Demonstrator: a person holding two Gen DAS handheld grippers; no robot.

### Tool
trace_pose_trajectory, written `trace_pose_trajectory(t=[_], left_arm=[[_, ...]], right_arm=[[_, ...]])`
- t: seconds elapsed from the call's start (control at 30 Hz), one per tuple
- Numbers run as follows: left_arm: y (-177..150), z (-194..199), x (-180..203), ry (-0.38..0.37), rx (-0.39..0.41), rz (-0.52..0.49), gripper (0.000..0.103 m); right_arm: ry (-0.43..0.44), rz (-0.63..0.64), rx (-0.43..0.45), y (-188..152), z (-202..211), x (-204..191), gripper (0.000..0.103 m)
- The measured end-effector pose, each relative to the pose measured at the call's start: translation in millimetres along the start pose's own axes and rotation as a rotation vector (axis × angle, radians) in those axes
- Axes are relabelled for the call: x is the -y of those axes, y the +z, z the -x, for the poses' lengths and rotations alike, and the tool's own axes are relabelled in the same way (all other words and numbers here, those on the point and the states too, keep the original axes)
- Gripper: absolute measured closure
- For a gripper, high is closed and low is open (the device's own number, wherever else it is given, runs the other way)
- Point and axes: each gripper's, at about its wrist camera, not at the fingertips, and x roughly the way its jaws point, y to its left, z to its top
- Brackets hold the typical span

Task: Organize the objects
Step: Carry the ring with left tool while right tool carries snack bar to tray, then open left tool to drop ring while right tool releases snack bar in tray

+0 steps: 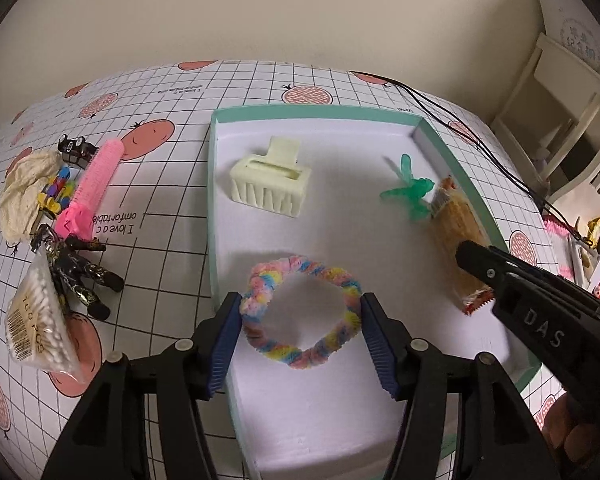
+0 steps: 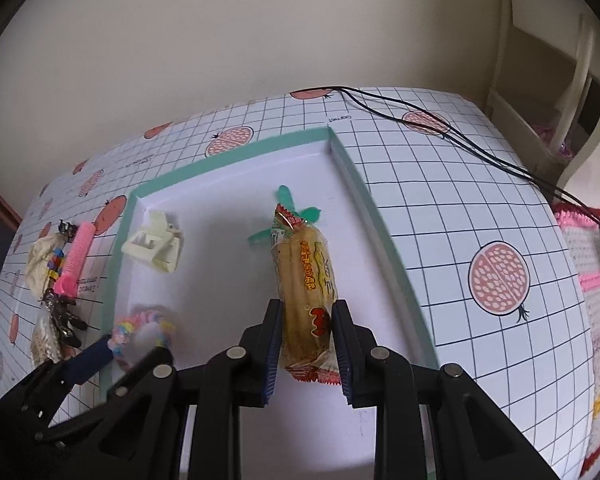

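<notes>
A white tray with a mint-green rim (image 1: pixel 212 184) (image 2: pixel 380 220) lies on the pomegranate-print tablecloth. My left gripper (image 1: pixel 302 300) (image 2: pixel 138 340) is shut on a pastel rainbow scrunchie (image 1: pixel 260 280) (image 2: pixel 124 330), pads pressed on both sides, over the tray's near-left part. My right gripper (image 2: pixel 308 306) (image 1: pixel 466 256) is shut on a yellow snack packet (image 2: pixel 306 272) (image 1: pixel 456 220) near the tray's right wall. The packet's far end overlaps a green hair clip (image 2: pixel 296 208) (image 1: pixel 410 192). A cream claw clip (image 1: pixel 270 184) (image 2: pixel 154 248) sits at the tray's far left.
Left of the tray lie a pink comb (image 1: pixel 96 172), a cream cloth scrunchie (image 1: pixel 24 188), colourful beads (image 1: pixel 58 192), black clips (image 1: pixel 80 276) and a bag of cotton swabs (image 1: pixel 40 320). A black cable (image 2: pixel 440 120) crosses the far right corner. Cream furniture (image 1: pixel 560 92) stands beyond.
</notes>
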Motion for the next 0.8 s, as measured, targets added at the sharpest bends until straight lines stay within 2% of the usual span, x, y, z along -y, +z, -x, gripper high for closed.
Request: trace_pose_trajectory(t=[0.17, 0.3, 0.4, 0.5, 0.8], left_arm=[[1, 0, -1, -0.015, -0.003, -0.001, 0.039], [1, 0, -1, -0.026, -0.013, -0.005, 0.034], [2, 1, -3, -0.038, -0.016, 0.008, 0.034], [3, 3, -5, -0.05, -0.016, 0.012, 0.033], [4, 8, -7, -0.08, 0.004, 0.016, 0.028]], right_arm=[[0.022, -0.012, 0.001, 1, -1, -4, 0.072], [0.055, -0.031, 0.01, 2, 1, -2, 0.064], [0.049, -0.04, 0.029, 3, 4, -1, 0.064], [0.08, -0.058, 0.041, 5, 7, 1, 0.064], [0.063, -0.061, 0.065, 5, 13, 1, 0.064]])
